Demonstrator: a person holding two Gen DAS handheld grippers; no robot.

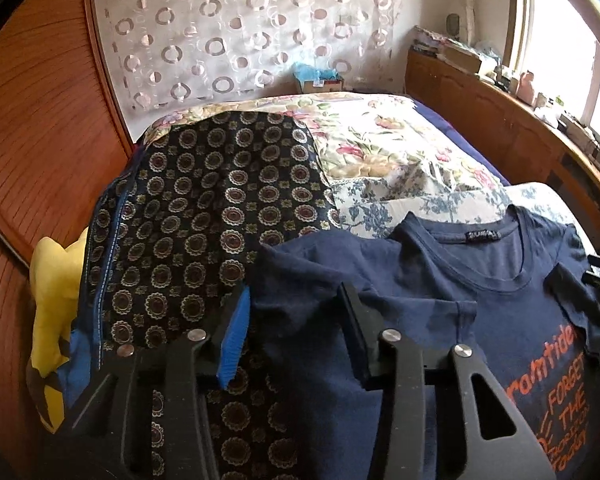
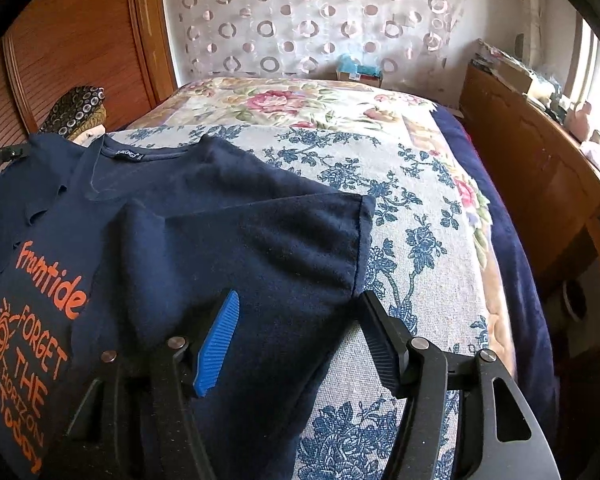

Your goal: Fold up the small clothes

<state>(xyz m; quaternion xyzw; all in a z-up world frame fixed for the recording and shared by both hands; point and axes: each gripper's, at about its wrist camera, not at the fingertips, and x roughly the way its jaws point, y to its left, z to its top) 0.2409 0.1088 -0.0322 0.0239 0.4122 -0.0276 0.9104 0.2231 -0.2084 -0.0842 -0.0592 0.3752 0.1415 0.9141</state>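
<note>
Both grippers, left gripper and right gripper, gape, seemingly over T-shirt.

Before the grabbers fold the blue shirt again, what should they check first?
1. T-shirt lies on the bed cover, print side up: ok.
2. Both sleeves folded in over the front: ok.
3. Left gripper has shirt cloth between its fingers: ok; pinched tight: cannot tell.
4. Right gripper straddles the shirt's side edge, jaws apart: ok; not pinching yet.
5. Patterned dark cloth lies right beside the shirt under the left gripper; could get caught: not ok.
6. Shirt's bottom hem lies flat: cannot tell, out of view.
</note>
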